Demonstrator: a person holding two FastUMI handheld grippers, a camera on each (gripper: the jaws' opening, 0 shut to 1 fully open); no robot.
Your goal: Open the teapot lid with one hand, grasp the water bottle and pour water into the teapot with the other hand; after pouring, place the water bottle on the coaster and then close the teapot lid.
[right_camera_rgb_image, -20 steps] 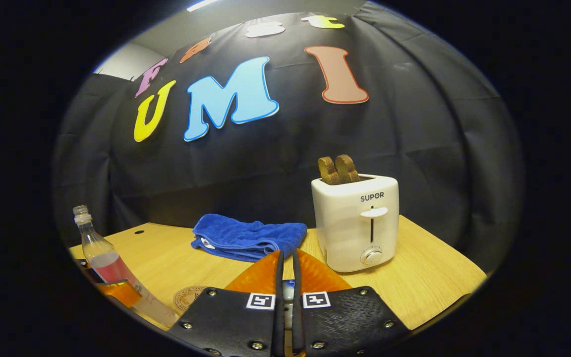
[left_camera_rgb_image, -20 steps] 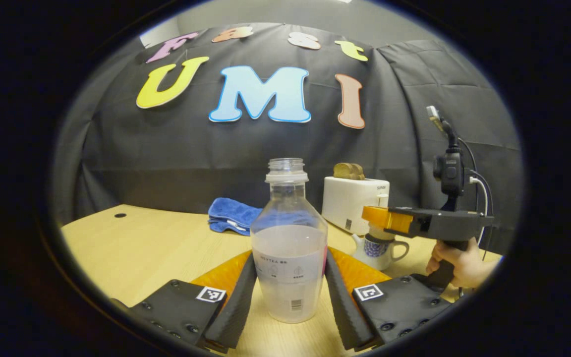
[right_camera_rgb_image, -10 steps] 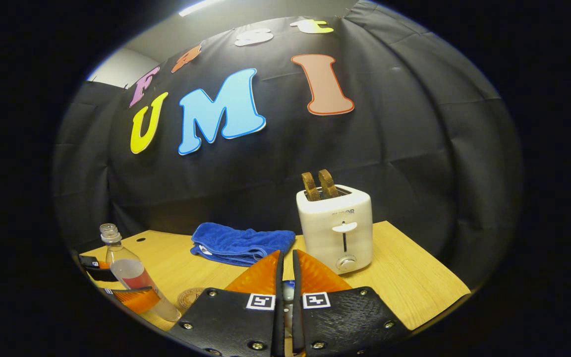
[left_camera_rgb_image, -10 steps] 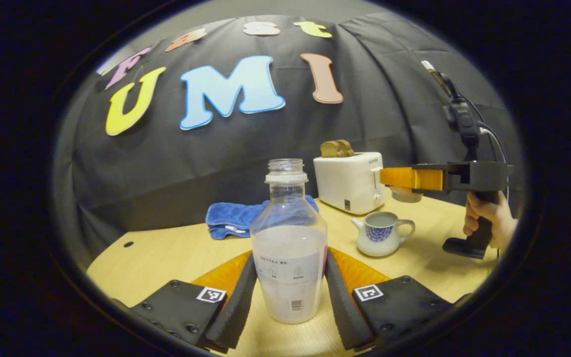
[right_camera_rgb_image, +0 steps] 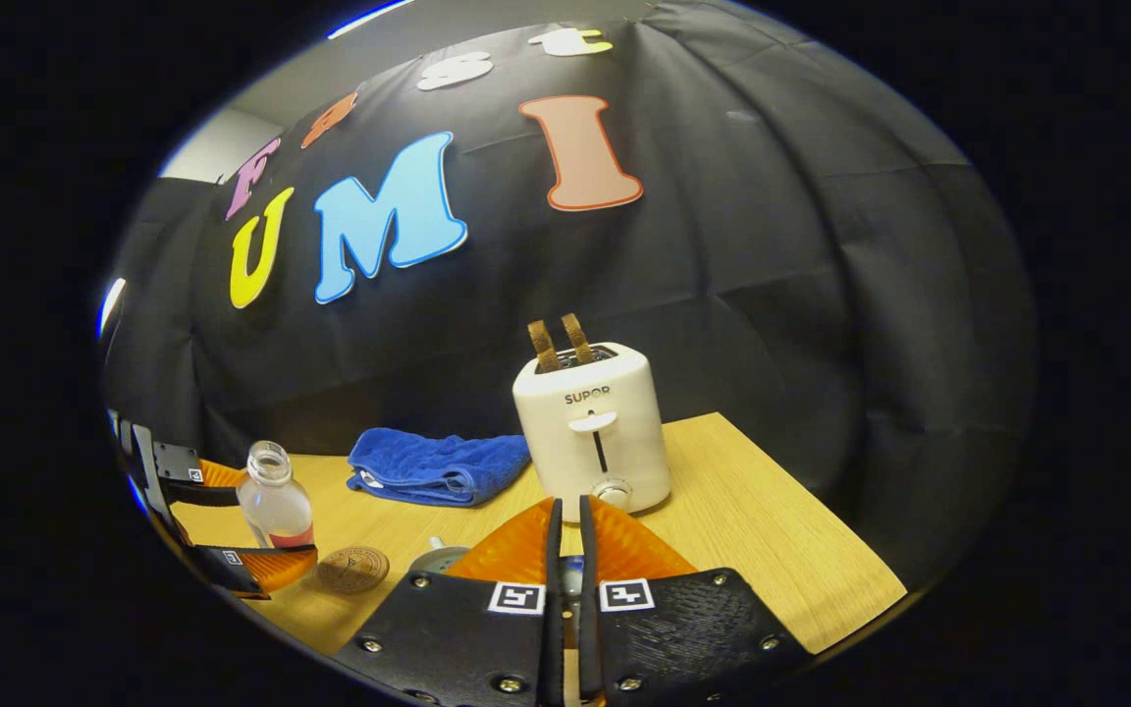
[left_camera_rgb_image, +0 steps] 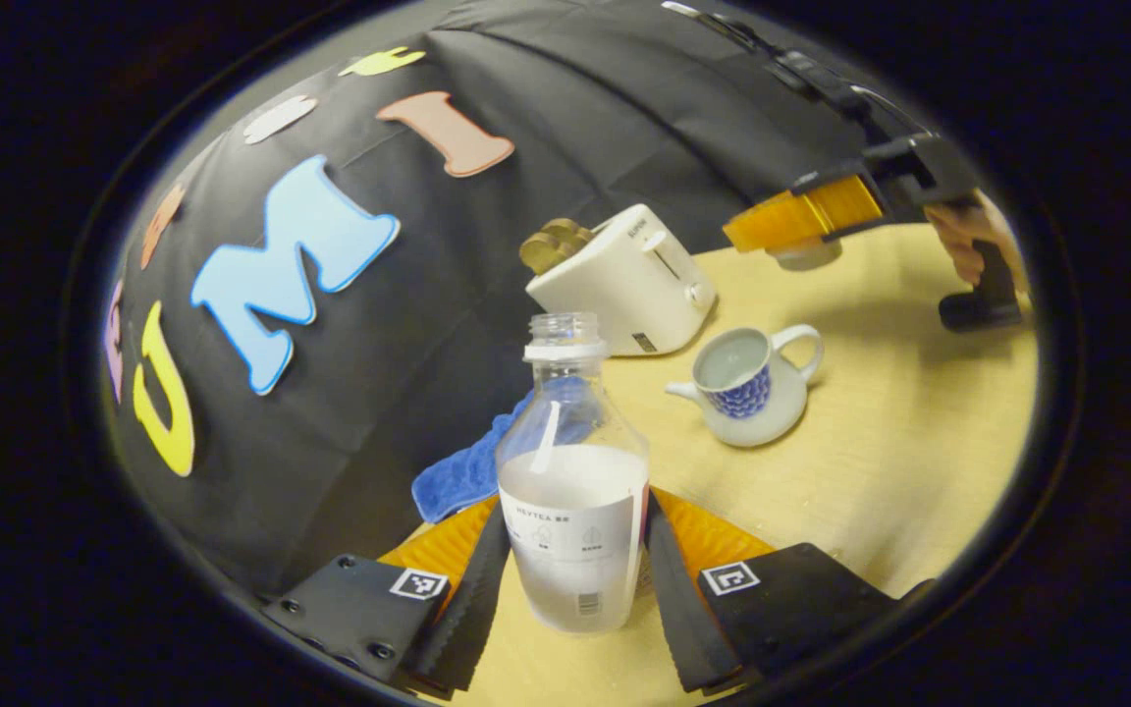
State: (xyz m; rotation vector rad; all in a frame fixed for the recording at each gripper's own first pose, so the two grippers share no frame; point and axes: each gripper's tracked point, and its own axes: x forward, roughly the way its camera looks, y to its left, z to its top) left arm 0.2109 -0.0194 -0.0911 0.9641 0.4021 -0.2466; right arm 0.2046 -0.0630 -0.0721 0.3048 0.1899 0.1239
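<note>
Gripping the bottle [left_camera_rgb_image: 573, 491] low on its labelled body, the left gripper [left_camera_rgb_image: 573, 579] has its ribbed fingers [left_camera_rgb_image: 472, 589] pressed against both sides, spread about as wide as the bottle itself. The bottle is clear plastic, round-shouldered, with a narrow threaded neck and no cap; a cloudy pale liquid fills roughly its lower half. In the left gripper view the whole scene is tilted, and the bottle mouth points toward the teapot [left_camera_rgb_image: 750, 385].

The teapot is a small white glazed pot with a blue pattern on its side, a short spout and a looped handle. It stands on the wooden table [left_camera_rgb_image: 919, 442] with its mouth uncovered, and a pale interior shows inside.

Above and beyond the teapot, the right gripper [left_camera_rgb_image: 786, 218] is held by a hand [left_camera_rgb_image: 958, 236], with the white lid [left_camera_rgb_image: 803, 255] hanging just under its fingers. In the right gripper view its two fingers are nearly together, with only a thin slot between them, and a small pale piece sits in that slot, likely the lid's knob.

A round brown coaster [right_camera_rgb_image: 352, 569] lies flat on the table, just beside the bottle in that view. Farther back lie a folded blue towel [right_camera_rgb_image: 433, 466], soft and nubby, and a white boxy toaster [right_camera_rgb_image: 593, 437] with two brown slices standing up out of its slots.
</note>
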